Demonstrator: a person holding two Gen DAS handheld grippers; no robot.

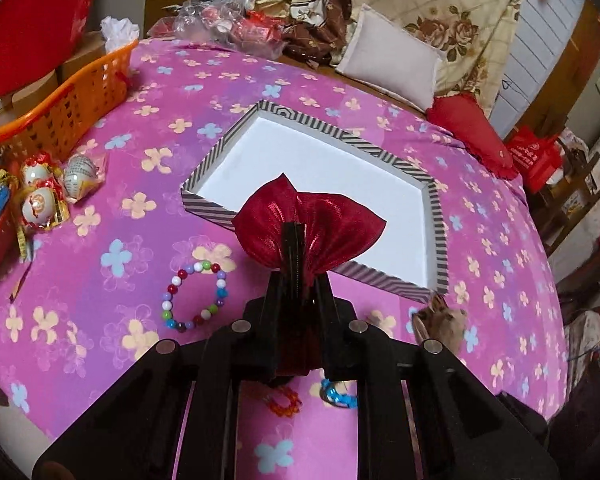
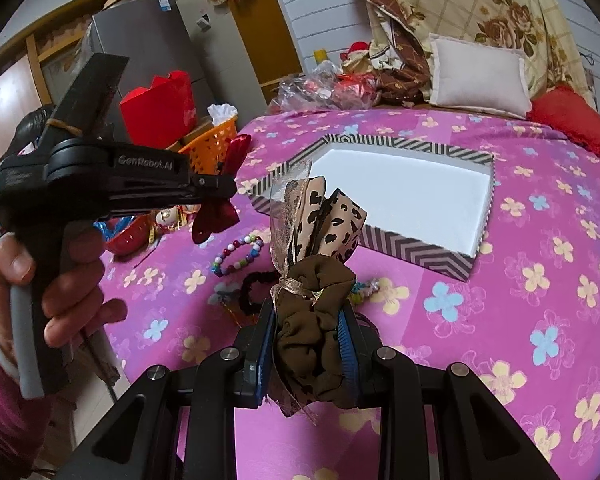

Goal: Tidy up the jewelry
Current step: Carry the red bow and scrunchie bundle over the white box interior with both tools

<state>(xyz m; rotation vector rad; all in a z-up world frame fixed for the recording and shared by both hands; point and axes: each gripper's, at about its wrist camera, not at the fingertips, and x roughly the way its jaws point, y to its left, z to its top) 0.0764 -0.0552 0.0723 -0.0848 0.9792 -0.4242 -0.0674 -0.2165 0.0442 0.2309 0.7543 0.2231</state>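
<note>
The left gripper (image 1: 294,248) is seen clamped shut on a shiny red bow (image 1: 310,220), pinched at the gathered middle so both loops fan out above the fingers, and in the right wrist view it is held clear of the bed, over the left side of the flowered pink bedspread (image 2: 540,200). The right gripper (image 2: 310,332) is closed around a brown scrunchie with a leopard-print bow (image 2: 320,320), the fabric bunched between the blue pads (image 2: 346,336). The striped box (image 1: 432,204) lies open and apparently empty in the middle of the bedspread, white floor showing, so a drop into it looks to be the step in hand. The red bow is best carried over the near wall of the box and lowered inside before the jaws are parted; released from high up, so light a piece could flutter onto the rim or outside. The two grippers are best kept apart over the box, one drop made at a time. A multicoloured bead bracelet (image 1: 196,298) is left lying near the box's near left corner, with an orange bead ring (image 1: 284,400) and a blue piece (image 1: 338,396) closer to the near edge, partly hidden behind the gripper frame, and these are judged still to be collected
</note>
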